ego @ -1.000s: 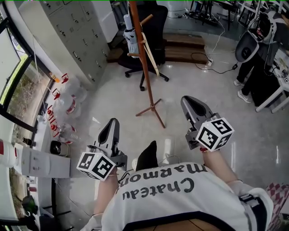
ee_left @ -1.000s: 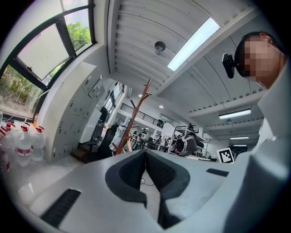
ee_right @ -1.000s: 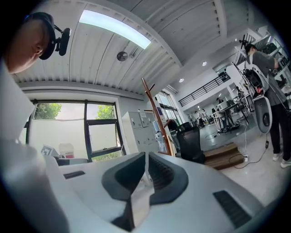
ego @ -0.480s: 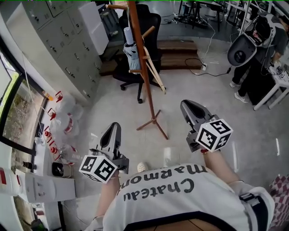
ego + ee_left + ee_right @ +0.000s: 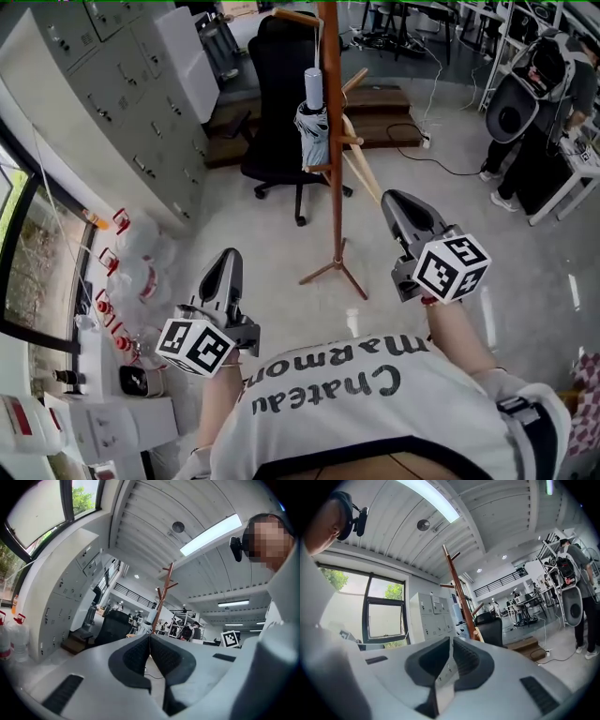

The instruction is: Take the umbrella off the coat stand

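Note:
The brown wooden coat stand (image 5: pixel 334 159) rises from the floor straight ahead, its feet (image 5: pixel 336 269) between my two grippers. A folded pale-blue umbrella (image 5: pixel 310 120) hangs upright on the stand's left side, from a peg near the top. My left gripper (image 5: pixel 232 255) is held level to the lower left of the stand, shut and holding nothing. My right gripper (image 5: pixel 394 199) is just right of the pole, also shut and holding nothing. The left gripper view shows shut jaws with the stand (image 5: pixel 162 595) and umbrella (image 5: pixel 152 616) beyond. The right gripper view shows the stand (image 5: pixel 458 595) and umbrella (image 5: pixel 457 612) past shut jaws.
A black office chair (image 5: pixel 281 103) stands right behind the stand. Grey lockers (image 5: pixel 112 103) line the left wall, with several water bottles (image 5: pixel 141 258) on the floor beside them. A low wooden step (image 5: pixel 380 98) and a cable (image 5: pixel 450 164) lie farther back. A person (image 5: pixel 530 141) stands at the right.
The coat stand and umbrella have come closer and shifted right, toward the middle of the head view. Both grippers moved forward with the person and stayed shut.

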### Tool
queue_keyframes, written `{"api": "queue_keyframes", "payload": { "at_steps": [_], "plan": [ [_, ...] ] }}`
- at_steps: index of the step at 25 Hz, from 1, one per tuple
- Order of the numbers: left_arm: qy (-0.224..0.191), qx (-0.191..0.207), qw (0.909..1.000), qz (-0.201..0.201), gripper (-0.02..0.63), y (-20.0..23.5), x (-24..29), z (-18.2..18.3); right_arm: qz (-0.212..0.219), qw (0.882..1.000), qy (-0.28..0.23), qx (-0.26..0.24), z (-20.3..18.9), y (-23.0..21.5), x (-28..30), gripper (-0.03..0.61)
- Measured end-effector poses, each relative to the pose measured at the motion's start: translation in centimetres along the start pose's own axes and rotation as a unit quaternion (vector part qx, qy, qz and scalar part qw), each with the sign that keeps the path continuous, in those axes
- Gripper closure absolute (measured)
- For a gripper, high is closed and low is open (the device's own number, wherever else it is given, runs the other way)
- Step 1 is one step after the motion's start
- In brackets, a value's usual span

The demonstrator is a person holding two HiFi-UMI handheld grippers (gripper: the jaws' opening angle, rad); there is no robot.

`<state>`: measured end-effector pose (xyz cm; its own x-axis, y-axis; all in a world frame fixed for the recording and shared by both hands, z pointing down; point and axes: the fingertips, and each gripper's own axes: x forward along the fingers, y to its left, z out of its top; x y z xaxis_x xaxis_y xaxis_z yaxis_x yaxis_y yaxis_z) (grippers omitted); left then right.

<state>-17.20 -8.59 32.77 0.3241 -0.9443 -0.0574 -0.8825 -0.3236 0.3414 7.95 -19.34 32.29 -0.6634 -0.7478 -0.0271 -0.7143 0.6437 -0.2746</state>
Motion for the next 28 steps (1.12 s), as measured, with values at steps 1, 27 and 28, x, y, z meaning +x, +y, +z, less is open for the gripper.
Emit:
{"api": "queue_keyframes", "payload": {
  "at_steps": [1, 27, 28],
  "plan": [
    [0.002, -0.001, 1.0000, -0.001, 0.589, 1.1, 0.0, 0.3, -0.005, 1.000, -0.003, 0.000, 0.0, 0.3, 0.9, 0.537],
    [-0.008, -0.023, 0.9990, 0.037, 0.589, 14.4, 3.3, 3.2, -0.002, 0.999, -0.029, -0.023, 2.3, 0.8, 14.7, 0.537],
    [-0.011, -0.022, 0.9989, 0.039, 0.589, 14.6, 3.6, 3.3, 0.003, 0.999, -0.034, -0.025, 3.0, 0.8, 15.2, 0.535]
  ]
}}
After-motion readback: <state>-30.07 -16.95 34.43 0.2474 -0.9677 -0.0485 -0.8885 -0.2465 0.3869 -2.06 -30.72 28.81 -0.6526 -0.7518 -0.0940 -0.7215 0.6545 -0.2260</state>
